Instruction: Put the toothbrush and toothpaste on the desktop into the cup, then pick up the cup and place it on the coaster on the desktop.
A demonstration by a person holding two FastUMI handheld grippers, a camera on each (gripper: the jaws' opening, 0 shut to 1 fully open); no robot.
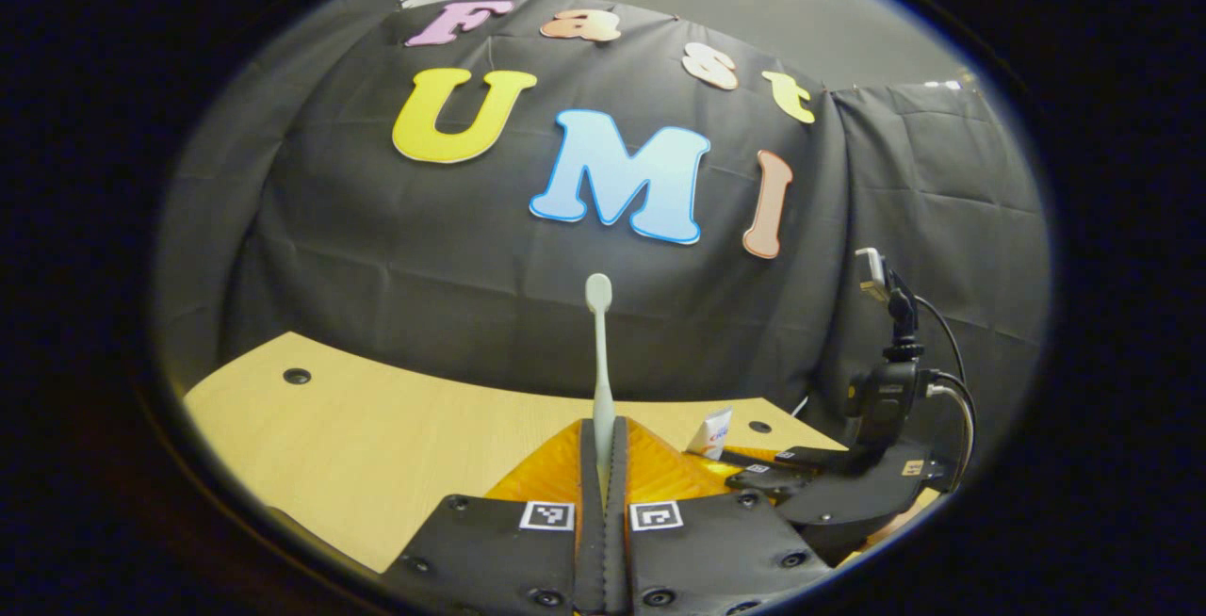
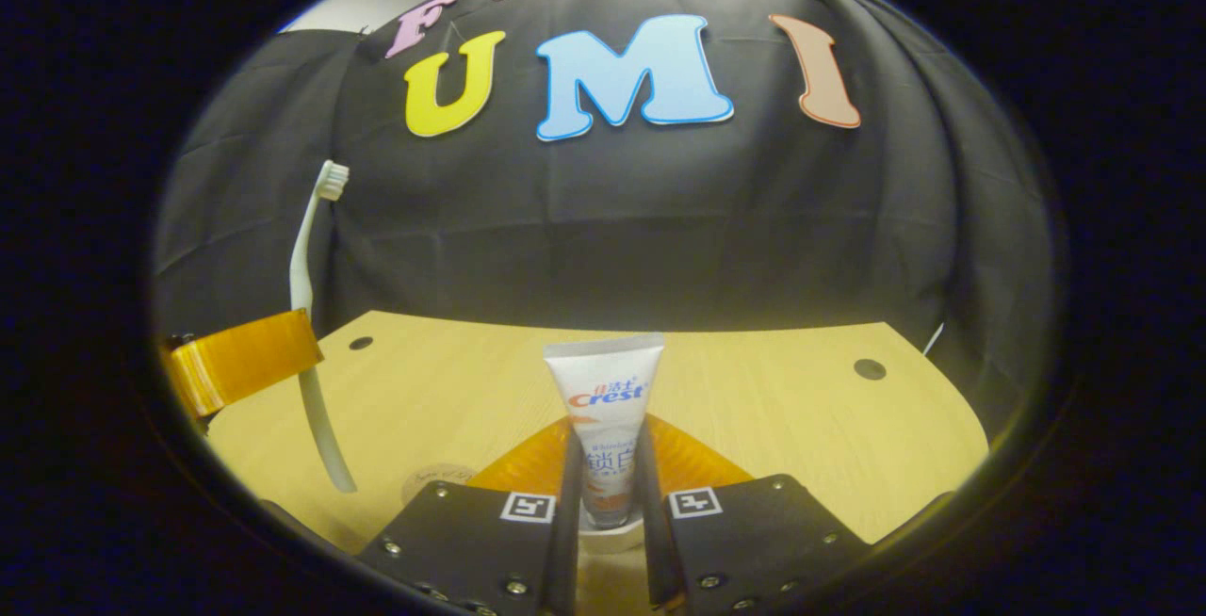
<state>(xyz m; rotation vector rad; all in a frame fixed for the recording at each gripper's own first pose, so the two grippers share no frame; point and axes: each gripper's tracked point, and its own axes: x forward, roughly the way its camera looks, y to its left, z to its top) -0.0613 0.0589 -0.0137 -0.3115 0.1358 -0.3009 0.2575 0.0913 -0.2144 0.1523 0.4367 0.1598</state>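
Your left tongs are clenched on the toothbrush, which stands upright between the two fingers with its head up against the black cloth wall, well above the bench. From the left gripper view you see the brush from its narrow side; the right gripper view gives you the brush from the side, bristles at the top, the handle hanging down past an orange part of the left tongs at the left edge, its lower end above the wood. Your right tongs are grasping the toothpaste, both fingers pressed on the tube's lower half, the flat crimped end up. Below the tube, between the fingers, a pale rim of the cup shows. In the left gripper view the right tongs sit low at the right with the tube peeking out beside them, and a small camera on a stand with cables rises just behind. Left of the right tongs' fingers, a faint round coaster lies flat on the bench.
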